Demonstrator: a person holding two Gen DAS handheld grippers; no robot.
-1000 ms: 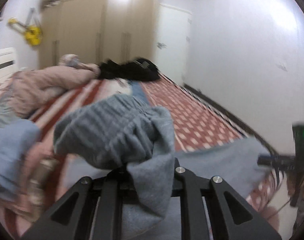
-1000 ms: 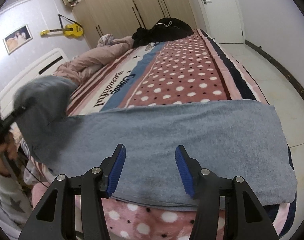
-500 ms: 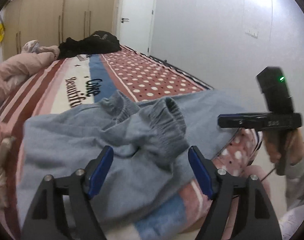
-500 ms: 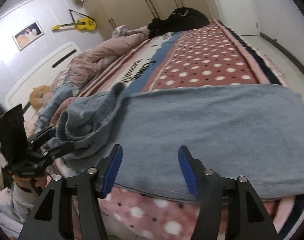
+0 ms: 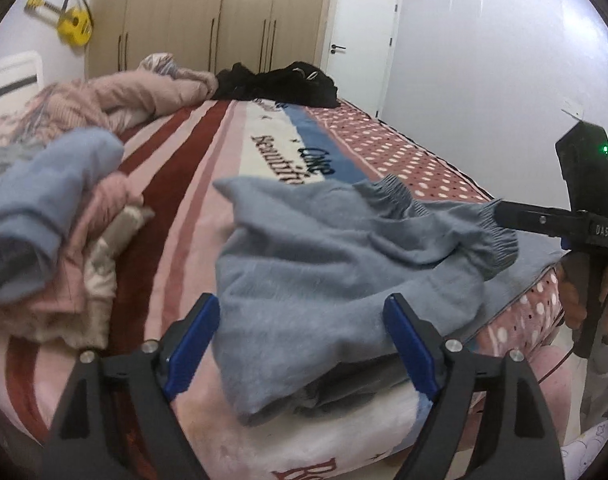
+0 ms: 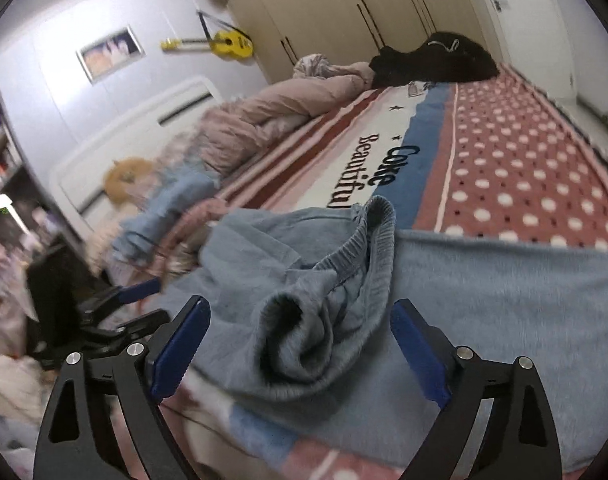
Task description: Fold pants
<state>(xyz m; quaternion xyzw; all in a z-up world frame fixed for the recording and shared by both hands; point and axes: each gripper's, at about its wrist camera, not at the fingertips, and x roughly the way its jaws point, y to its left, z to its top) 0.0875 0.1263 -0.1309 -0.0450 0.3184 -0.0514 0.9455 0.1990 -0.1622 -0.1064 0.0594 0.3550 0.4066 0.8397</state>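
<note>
The grey-blue pants (image 5: 335, 264) lie across the near edge of the bed, one end folded over onto the rest, its ribbed cuffs (image 5: 499, 236) bunched on top. In the right wrist view the pants (image 6: 483, 288) spread to the right and the ribbed band (image 6: 377, 240) stands up in a lump. My left gripper (image 5: 304, 336) is open and empty, just in front of the folded end. My right gripper (image 6: 300, 340) is open and empty, close before the bunched cuffs. The right gripper's body (image 5: 563, 224) shows at the right of the left wrist view.
The bed has a striped and dotted blanket (image 5: 224, 160). A pile of blue and pink clothes (image 5: 52, 216) lies to the left. A pink duvet (image 6: 272, 120) and a black garment (image 5: 280, 84) lie at the far end. Wardrobes, a door and a wall guitar stand behind.
My left gripper let go of the pants end it was shut on, dropping it onto the rest, and drew back open. My right gripper moved left toward the bunched cuffs.
</note>
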